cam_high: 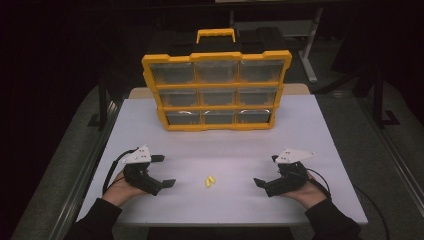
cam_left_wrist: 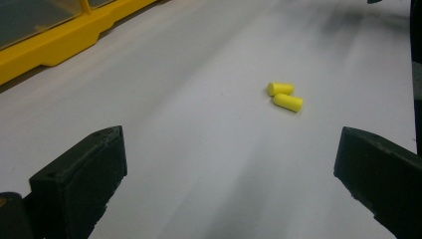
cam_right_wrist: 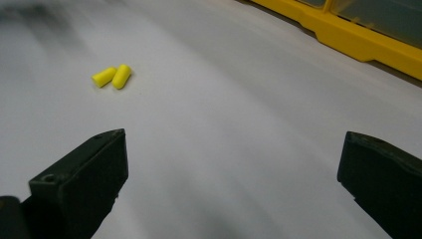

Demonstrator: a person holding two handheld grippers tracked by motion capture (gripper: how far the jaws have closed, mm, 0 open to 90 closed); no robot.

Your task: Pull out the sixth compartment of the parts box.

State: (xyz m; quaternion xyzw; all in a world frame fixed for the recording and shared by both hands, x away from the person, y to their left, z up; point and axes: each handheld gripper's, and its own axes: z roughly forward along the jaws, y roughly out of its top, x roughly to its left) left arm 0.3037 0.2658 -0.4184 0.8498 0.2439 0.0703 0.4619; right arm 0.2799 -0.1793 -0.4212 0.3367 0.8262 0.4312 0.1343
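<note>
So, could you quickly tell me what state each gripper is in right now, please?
Left gripper: open, holding nothing.
Right gripper: open, holding nothing.

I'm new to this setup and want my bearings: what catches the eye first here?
First, the yellow organizer case with clear drawers, standing upright at the far side of the white table. Next, two small yellow earplugs lying side by side near the front, midway between the hands. The left tongs and right tongs rest open on either side, holding nothing.
</note>
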